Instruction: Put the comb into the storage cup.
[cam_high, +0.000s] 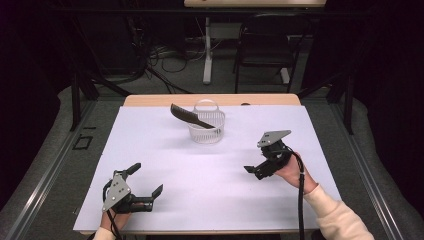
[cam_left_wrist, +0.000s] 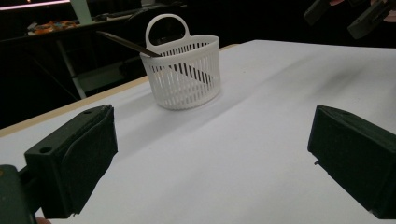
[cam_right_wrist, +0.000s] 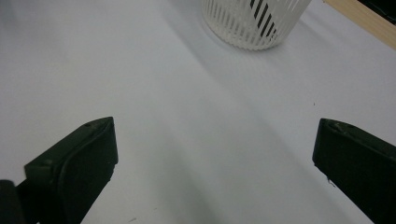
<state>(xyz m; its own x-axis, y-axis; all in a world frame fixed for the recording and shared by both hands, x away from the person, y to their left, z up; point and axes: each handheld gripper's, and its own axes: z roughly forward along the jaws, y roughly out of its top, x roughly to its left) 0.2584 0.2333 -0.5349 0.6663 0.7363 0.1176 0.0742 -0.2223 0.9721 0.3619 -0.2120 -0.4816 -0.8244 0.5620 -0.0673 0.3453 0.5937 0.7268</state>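
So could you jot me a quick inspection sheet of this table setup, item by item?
Surface: white sheet over a wooden table, bare around the grippers.
Job's things: white slatted basket with a loop handle, upright near the far edge; a dark comb leans inside it, one end sticking out over the rim.
Clutter: nothing seen.
Grippers: left gripper near the front left, jaws wide apart and holding nothing; right gripper at the right, jaws wide apart in its own view, holding nothing.
Cables: black cable trailing from the right gripper.
Surroundings: dark room, black chair, floor wiring beyond.
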